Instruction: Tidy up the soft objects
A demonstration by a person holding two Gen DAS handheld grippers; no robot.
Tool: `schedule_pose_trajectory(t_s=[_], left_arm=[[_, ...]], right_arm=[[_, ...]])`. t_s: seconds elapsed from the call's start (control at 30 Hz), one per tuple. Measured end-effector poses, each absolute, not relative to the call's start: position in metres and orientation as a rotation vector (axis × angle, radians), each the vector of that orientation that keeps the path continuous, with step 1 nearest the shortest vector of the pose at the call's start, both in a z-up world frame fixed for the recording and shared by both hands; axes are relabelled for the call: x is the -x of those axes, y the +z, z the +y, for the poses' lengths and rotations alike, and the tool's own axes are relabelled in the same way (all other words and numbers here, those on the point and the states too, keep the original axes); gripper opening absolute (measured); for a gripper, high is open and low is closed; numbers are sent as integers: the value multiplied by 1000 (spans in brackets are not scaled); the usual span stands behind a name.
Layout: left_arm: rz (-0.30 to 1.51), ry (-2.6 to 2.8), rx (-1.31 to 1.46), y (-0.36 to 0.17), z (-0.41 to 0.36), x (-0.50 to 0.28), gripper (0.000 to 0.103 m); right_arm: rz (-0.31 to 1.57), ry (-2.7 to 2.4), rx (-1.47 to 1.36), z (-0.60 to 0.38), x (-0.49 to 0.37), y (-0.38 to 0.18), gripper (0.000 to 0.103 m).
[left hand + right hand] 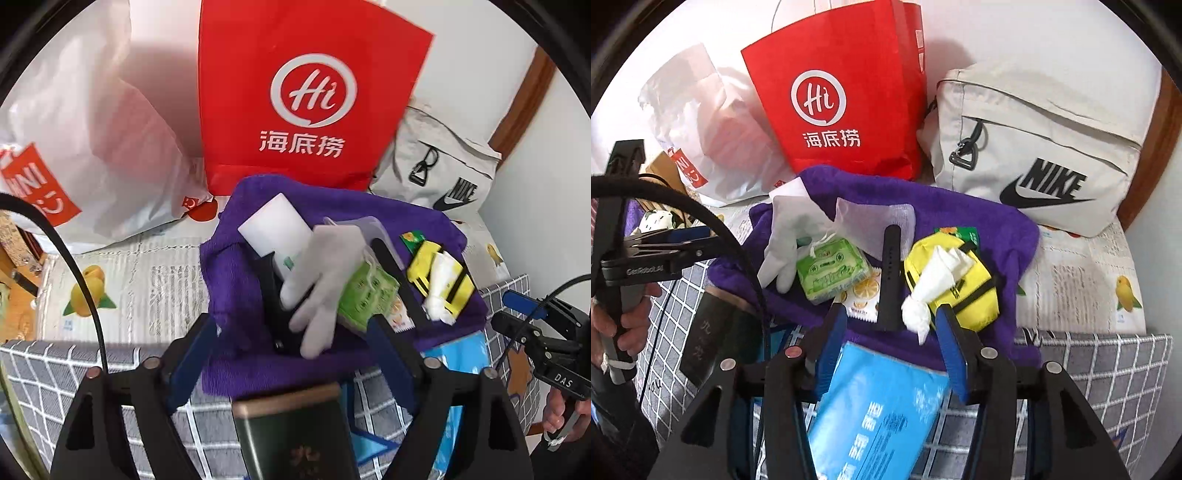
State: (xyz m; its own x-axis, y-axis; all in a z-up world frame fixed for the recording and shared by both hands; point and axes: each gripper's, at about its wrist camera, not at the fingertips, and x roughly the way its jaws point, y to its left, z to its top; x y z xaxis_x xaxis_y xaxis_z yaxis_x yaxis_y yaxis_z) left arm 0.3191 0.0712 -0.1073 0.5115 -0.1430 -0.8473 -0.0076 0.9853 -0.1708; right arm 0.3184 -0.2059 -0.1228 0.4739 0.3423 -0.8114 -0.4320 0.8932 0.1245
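right wrist view: both claws gape empty over purple towel (1004, 236) holding yellow pouch (964, 288), glove (779, 251).

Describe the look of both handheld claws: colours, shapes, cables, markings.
Left claw: black angular frame, blue finger pads, round metal pivot pins, black cable looping beside it, white "GenRobot.AI" lettering. Right claw: the same black-and-blue build, marked "DAS" on its side.
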Motion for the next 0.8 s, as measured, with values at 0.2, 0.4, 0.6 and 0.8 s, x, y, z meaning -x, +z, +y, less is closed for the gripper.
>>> schedule_pose_trajectory(t_s=[0.2,0.4,0.6,0.8], left_arm=[[997,-71,135,-91,61,-286,97],[956,-58,125,-75,52,-244,101],[907,-28,78,-58,38,-199,103],[860,9,42,-44,24,-156,103]], right_arm=[[950,446,92,-214,-288,-112,71],[908,444,71,-219,-246,-91,82],[840,412,50,-226,-202,-72,98],[816,366,38,-235,-166,-65,103]])
